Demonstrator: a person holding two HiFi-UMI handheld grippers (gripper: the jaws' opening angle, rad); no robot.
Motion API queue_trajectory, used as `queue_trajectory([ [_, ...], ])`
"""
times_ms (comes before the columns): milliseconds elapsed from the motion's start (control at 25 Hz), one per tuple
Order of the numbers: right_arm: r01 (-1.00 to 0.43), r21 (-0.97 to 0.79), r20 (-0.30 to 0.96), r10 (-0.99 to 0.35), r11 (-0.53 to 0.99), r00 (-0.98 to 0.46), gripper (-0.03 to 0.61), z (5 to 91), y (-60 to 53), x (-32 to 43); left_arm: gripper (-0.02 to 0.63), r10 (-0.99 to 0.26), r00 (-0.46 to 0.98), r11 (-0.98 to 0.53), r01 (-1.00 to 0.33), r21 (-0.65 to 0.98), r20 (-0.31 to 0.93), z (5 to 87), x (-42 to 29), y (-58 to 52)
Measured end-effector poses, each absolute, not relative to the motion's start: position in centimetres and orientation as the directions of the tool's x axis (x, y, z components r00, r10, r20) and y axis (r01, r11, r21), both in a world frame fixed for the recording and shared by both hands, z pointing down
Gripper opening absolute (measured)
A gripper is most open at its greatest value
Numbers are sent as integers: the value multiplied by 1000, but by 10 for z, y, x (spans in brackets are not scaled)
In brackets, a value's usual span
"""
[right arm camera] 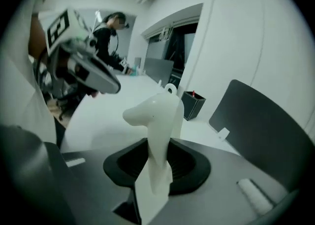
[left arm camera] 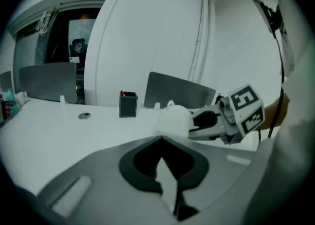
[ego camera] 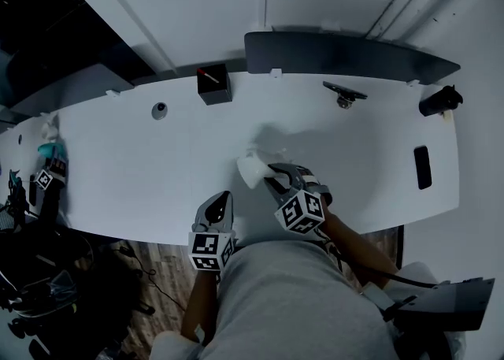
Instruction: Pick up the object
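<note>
Clenched on nothing, the left gripper [ego camera: 221, 198] hovers at the near edge of the white table [ego camera: 118, 169], jaws pressed together. Left of it the surface lies bare as far as a teal bottle [ego camera: 49, 150] at the left end, where dark clutter cuts the edge off. A small round disc [ego camera: 160, 110] and a black pen box [ego camera: 213, 84] sit toward the far edge. Just right of the left gripper, the right gripper [ego camera: 276, 176] grasps the white object [ego camera: 250, 169] between its pads, close to the near edge at mid-length. Whether the object's underside touches the table cannot be told. A grey panel [ego camera: 339, 55] lines the far edge, with a dark clamp-like fitting [ego camera: 344, 93] before it. Open surface runs rightward to a flat black slab [ego camera: 423, 166] near the right end. A black item [ego camera: 439, 100] at the far right corner is too dark to identify. The person's grey garment [ego camera: 299, 295] hides the near edge below both grippers.
</note>
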State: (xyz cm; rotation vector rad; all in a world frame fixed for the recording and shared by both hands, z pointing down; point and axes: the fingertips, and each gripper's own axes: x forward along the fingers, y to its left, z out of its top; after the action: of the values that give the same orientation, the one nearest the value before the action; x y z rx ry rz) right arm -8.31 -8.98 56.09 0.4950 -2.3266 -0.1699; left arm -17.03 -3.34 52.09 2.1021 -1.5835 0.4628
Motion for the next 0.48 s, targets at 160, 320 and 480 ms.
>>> queue_trajectory([
  [160, -308, -88, 422, -245, 947, -873, 123, 488, -73, -78, 2, -846, 348, -308, -937, 162, 404, 476, -169, -45],
  [320, -111, -300, 152, -68, 948, -986, 123, 407, -50, -60, 2, -837, 484, -467, -875, 130, 257, 421, -153, -50],
  [480, 143, -425, -109, 107, 894, -988, 123, 352, -31, -40, 2, -691, 715, -686, -695, 214, 106, 372, -124, -37],
])
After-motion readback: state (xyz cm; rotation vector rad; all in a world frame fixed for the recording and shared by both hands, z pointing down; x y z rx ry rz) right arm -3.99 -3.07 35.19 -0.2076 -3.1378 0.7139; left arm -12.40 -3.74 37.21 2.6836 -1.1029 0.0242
